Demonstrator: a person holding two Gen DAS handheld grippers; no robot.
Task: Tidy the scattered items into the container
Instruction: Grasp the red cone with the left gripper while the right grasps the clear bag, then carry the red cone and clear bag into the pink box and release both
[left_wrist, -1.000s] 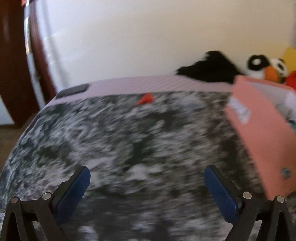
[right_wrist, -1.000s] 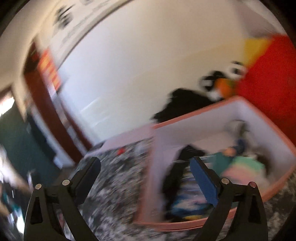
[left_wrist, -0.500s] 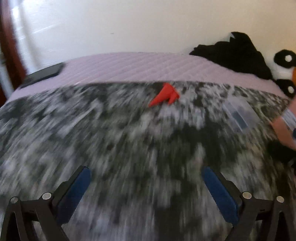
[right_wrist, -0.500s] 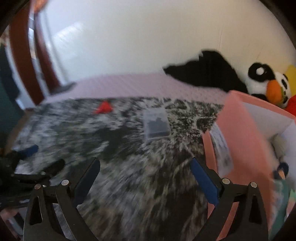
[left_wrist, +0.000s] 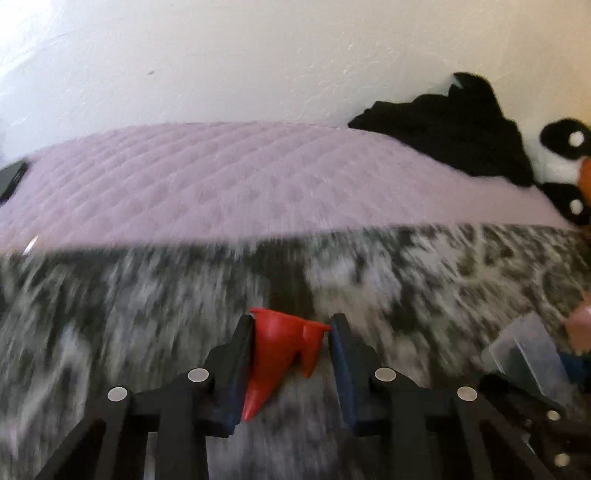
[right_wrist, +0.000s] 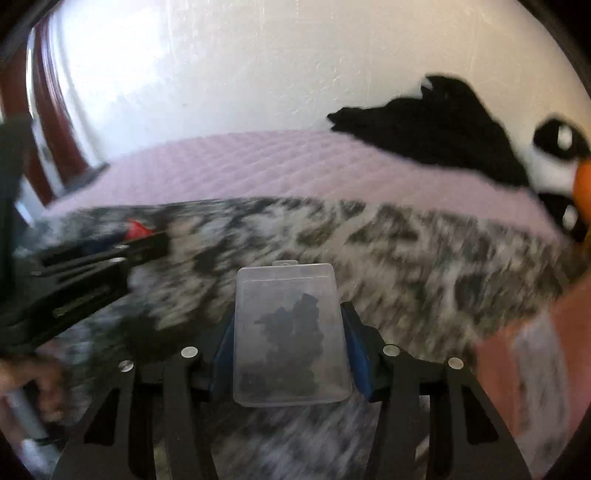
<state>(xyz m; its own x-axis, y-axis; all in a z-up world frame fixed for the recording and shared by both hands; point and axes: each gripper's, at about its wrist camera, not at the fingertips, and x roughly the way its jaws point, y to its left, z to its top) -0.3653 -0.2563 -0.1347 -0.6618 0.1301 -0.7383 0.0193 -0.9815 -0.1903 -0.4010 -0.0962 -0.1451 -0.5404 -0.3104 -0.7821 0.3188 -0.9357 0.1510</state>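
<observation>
A red double-cone toy (left_wrist: 277, 350) lies on the black-and-white blanket (left_wrist: 147, 314) between the fingers of my left gripper (left_wrist: 291, 325). Its jaws are closing and both pads touch the toy's sides. A clear plastic box (right_wrist: 288, 332) holding small dark pieces sits between the blue pads of my right gripper (right_wrist: 289, 310). Those jaws are closing too, with the pads against the box's long sides. The right wrist view also shows my left gripper (right_wrist: 147, 240) and the red toy (right_wrist: 136, 229) at far left. The pink container (right_wrist: 535, 369) stands at the right edge, blurred.
A lilac quilt (left_wrist: 221, 177) covers the bed behind the blanket, up to a white wall. A black garment (left_wrist: 461, 136) and a penguin plush (right_wrist: 554, 158) lie at the back right. A dark flat device (left_wrist: 11, 177) rests at the quilt's left edge. A hand (right_wrist: 40, 387) holds the left gripper.
Both grippers came forward and down onto the blanket. The left one narrowed around the red toy, the right one around the clear box. Both stood wide open before.
</observation>
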